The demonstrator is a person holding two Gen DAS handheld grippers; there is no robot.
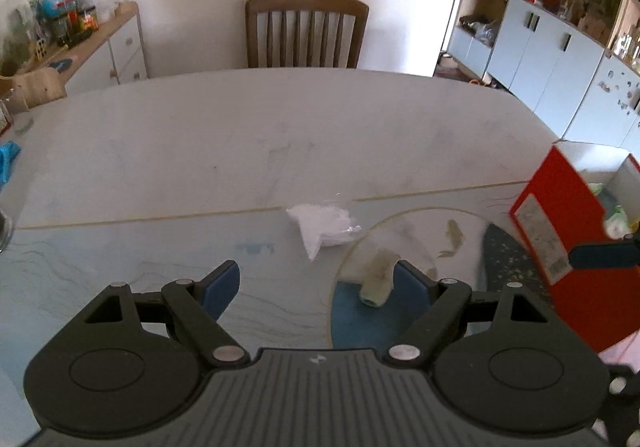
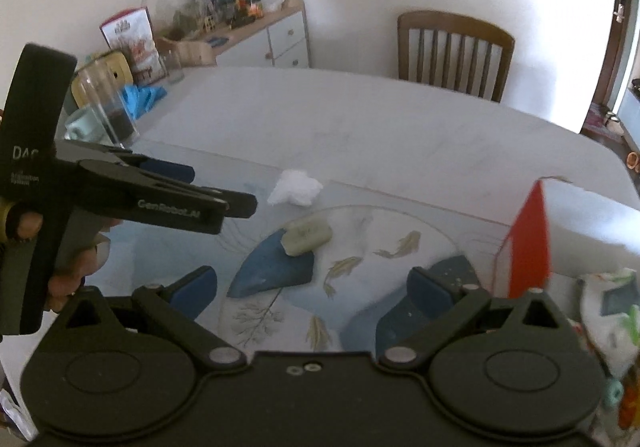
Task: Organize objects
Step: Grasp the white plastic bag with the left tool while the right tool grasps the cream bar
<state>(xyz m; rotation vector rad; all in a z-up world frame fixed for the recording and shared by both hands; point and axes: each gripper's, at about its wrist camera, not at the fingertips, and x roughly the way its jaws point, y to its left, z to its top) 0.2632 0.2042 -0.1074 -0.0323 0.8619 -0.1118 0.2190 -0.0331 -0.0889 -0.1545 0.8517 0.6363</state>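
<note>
A pale green soft bar-shaped object (image 1: 377, 281) lies on the table mat; it also shows in the right wrist view (image 2: 307, 235). A crumpled white tissue (image 1: 325, 227) lies just beyond it, also in the right wrist view (image 2: 295, 187). My left gripper (image 1: 318, 283) is open and empty, its right finger beside the green object. From the right wrist view, the left gripper (image 2: 224, 187) hovers above the table at left. My right gripper (image 2: 312, 289) is open and empty above the mat. A red box (image 1: 560, 247) stands at right, with packets inside.
A fish-print mat (image 2: 360, 259) covers the near table. A glass (image 2: 108, 107), a mug (image 2: 80, 125), blue cloth (image 2: 142, 97) and a carton (image 2: 134, 43) stand at far left. A wooden chair (image 1: 306, 31) stands behind the table. A cluttered sideboard (image 1: 100, 47) is at left.
</note>
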